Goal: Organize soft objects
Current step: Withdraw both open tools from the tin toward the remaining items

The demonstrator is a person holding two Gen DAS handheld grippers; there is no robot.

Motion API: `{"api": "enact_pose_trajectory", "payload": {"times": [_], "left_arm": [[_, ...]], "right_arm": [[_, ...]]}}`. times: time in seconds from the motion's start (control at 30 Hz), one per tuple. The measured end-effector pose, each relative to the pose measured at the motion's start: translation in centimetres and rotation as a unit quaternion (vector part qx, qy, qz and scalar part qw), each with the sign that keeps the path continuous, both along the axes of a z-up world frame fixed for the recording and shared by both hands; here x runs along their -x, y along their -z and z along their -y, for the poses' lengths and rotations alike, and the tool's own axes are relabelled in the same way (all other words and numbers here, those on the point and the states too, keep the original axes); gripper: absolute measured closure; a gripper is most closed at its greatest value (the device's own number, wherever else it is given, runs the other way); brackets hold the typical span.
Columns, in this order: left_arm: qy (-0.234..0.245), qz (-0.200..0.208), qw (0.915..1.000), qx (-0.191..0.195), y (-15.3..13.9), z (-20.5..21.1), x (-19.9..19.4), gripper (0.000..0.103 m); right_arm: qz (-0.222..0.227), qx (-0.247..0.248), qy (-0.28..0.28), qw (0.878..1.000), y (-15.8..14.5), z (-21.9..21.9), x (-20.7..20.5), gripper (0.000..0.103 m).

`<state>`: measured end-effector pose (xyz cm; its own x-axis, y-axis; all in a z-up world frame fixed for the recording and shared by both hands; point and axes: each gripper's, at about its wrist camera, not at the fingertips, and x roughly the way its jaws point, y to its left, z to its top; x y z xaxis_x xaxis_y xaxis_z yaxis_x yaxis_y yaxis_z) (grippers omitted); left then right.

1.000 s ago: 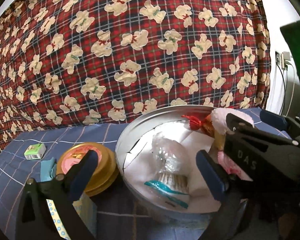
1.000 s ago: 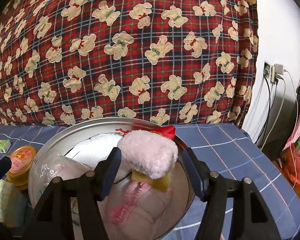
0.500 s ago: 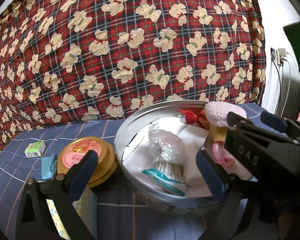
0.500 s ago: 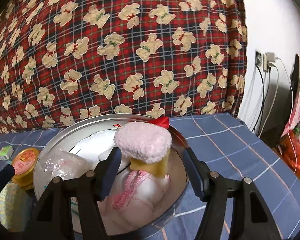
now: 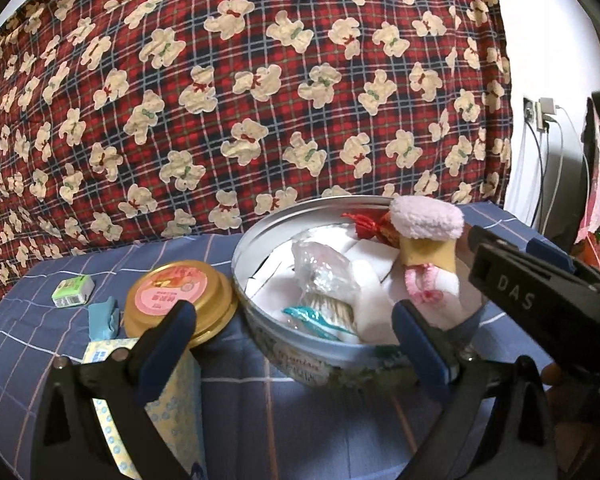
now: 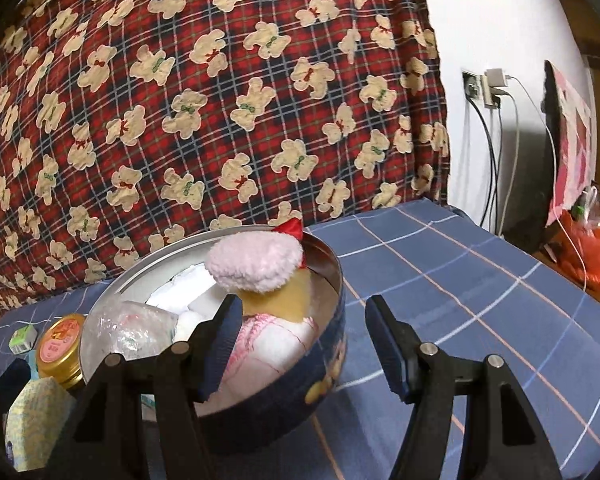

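A round blue metal tin (image 5: 300,364) stands on the blue checked bedsheet, also in the right wrist view (image 6: 324,384). It holds a pink fluffy puff on a yellow sponge (image 5: 426,224) (image 6: 256,264), a pink-and-white knitted piece (image 5: 424,292), white pads, a clear plastic bag (image 5: 324,272) and a red bow (image 5: 364,224). My left gripper (image 5: 296,332) is open and empty, in front of the tin. My right gripper (image 6: 304,344) is open and empty at the tin's near right rim; its body shows in the left wrist view (image 5: 540,300).
A gold lid with a pink label (image 5: 180,300), a small green-white box (image 5: 74,290), a blue wrapped item (image 5: 104,318) and a patterned tissue pack (image 5: 172,400) lie left of the tin. A red teddy-bear quilt (image 5: 260,100) rises behind. Wall socket with cables (image 6: 488,92) at right.
Both grippers have drawn back and up from the tin. The right gripper, whose fingers flanked the pink puff, now sits at the tin's near right rim. The puff stays in the tin.
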<state>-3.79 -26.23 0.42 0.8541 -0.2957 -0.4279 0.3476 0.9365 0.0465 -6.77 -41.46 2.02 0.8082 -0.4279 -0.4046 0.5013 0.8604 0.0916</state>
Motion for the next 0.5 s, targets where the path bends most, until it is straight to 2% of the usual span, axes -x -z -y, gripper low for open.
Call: {"api": "enact_pose_trajectory", "payload": {"times": [0.2,0.5], "left_arm": [[0.008,0.005,0.9999,0.006,-0.3,-1.2,1.1,0.003],[0.004,0.013,0.9998,0.012,-0.2,-4.2,2.2,0.003]], "right_arm": [[0.014,0.0,0.012,1.0,0.7,-1.1,1.7,0.037],[0.059,0.036,0.031,0.997,0.1,-3.4,4.5,0.037]]}}
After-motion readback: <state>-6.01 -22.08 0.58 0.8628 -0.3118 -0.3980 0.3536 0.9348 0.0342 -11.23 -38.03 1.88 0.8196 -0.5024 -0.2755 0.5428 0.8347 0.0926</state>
